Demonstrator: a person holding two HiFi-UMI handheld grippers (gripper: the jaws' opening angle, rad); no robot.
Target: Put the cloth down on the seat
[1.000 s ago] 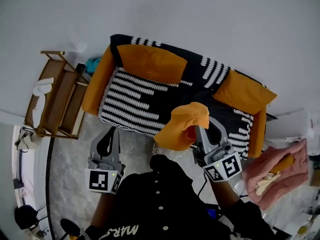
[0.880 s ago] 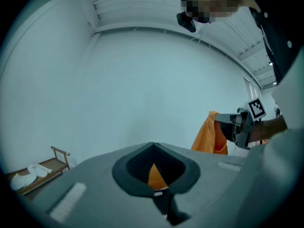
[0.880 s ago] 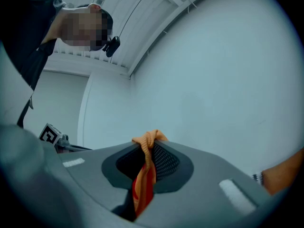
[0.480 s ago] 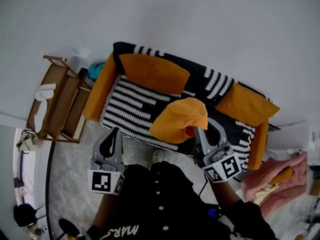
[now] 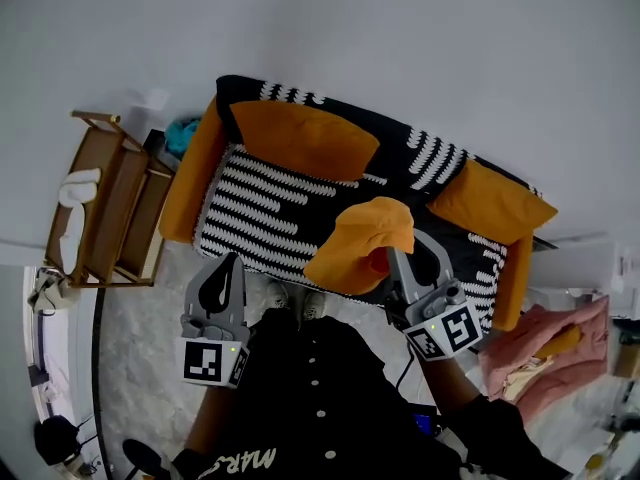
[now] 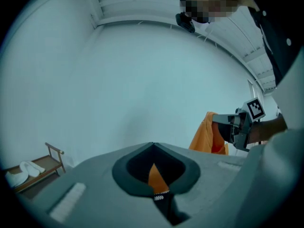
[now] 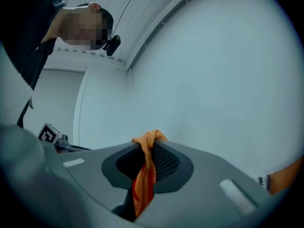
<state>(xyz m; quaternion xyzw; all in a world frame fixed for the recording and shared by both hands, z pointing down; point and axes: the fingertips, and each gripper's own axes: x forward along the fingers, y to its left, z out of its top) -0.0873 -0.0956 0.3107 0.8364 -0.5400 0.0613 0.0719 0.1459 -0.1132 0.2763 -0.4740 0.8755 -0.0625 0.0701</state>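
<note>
The cloth (image 5: 365,243) is seen as a bunched orange piece with a redder inner side. It is held up over the right half of the sofa's seat (image 5: 255,203), close to the seat's front edge. A narrow, twisted corner of it is pinched between the closed jaws of the right gripper (image 7: 151,145). A small knob of fabric is pushed out past the tips, and the rest is left hanging below them.

The left gripper (image 6: 152,145) is kept in front of the sofa's left front corner, over the marbled floor (image 5: 140,368). Its jaws are brought together with nothing between them; only the sofa's orange and stripes are seen through the slot behind the tips.

The left and middle of the striped seat are left bare. The seat is bounded by two orange cushions (image 5: 305,138) at its back and by an orange arm at each end. A wooden rack (image 5: 105,203) is set just beside the sofa's left arm, and a pink heap (image 5: 545,353) is piled past its right arm.

From the head view, the right jaw tips and the seat beneath are covered by the cloth. Whether its lower edge is touching the seat cannot be told.
</note>
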